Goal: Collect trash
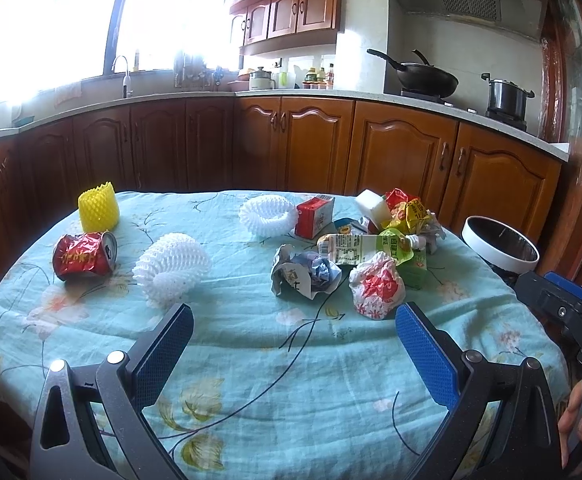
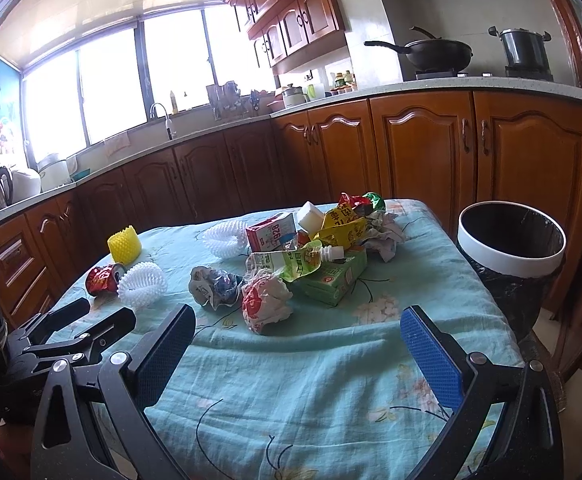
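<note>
Left gripper (image 1: 294,334): blue-padded fingers spread wide, holding nothing, above the near edge of the pale blue floral tablecloth (image 1: 251,360).
Right gripper (image 2: 298,336): fingers likewise spread apart and empty.
White foam fruit nets: two (image 1: 173,268) (image 1: 267,216).
Yellow foam fruit net (image 1: 98,208): one, upright, far left.
Crushed red drink can (image 1: 85,255): one, on its side.
Trash pile: crumpled red-and-white wrapper (image 1: 376,285), grey paper ball (image 1: 305,272), green-and-white squeeze pouch (image 1: 365,249), red-and-white carton (image 1: 314,216).
White-rimmed black bin (image 2: 511,242): one, just beside the table's right edge.
Right view only: green carton (image 2: 333,280) under the pouch, plainly seen; the bin's dark inside.
</note>
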`<state>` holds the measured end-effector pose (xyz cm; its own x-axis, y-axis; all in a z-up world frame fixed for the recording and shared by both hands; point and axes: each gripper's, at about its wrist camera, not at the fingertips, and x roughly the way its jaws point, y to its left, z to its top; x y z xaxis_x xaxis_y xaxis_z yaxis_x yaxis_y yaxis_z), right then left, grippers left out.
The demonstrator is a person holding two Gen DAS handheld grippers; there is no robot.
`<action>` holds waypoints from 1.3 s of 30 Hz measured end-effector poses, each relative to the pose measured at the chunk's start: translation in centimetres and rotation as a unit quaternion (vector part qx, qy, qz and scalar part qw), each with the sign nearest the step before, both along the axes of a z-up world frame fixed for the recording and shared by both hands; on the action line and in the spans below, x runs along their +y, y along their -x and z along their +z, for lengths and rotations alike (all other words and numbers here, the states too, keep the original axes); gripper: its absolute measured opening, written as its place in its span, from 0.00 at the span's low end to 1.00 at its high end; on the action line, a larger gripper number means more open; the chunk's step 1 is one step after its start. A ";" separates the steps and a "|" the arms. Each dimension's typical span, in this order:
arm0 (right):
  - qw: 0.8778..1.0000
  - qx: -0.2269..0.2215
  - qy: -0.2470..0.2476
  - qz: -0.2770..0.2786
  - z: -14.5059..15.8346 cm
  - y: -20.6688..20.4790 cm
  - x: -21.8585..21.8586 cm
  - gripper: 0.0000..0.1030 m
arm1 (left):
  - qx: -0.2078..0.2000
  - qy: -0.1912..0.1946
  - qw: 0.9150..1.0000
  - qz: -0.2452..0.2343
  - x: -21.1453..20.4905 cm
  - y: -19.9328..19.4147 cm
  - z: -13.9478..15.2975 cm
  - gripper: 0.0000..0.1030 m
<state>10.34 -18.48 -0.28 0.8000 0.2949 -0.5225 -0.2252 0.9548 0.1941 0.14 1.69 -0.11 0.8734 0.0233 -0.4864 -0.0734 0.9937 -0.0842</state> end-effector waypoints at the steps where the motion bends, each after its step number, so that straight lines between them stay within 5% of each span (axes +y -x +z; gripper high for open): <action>1: 1.000 0.001 -0.001 0.001 0.0 0.0 0.0 1.00 | 0.001 0.001 1.000 0.001 0.1 -0.1 -0.1 0.99; 16: 0.998 0.052 -0.017 0.036 -2.2 -3.5 1.9 0.96 | 0.048 0.003 0.999 0.007 1.6 -5.8 -0.9 0.95; 27: 0.989 0.125 -0.050 0.060 -4.7 -8.2 2.6 0.68 | 0.096 0.000 0.995 -0.003 2.2 -12.1 -2.0 0.75; 36: 0.982 0.167 -0.045 0.079 -7.1 -11.2 4.0 0.60 | 0.138 0.004 0.990 -0.014 2.6 -17.1 -3.6 0.60; 39: 0.977 0.186 -0.055 0.085 -7.9 -11.9 4.1 0.50 | 0.150 0.007 0.988 -0.024 2.5 -18.3 -4.3 0.48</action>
<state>22.24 -14.43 -8.18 0.4948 0.4780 -0.7257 -0.2737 0.8784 0.3919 18.44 4.22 -4.45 0.6897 -0.0225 -0.7238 -0.0504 0.9956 -0.0790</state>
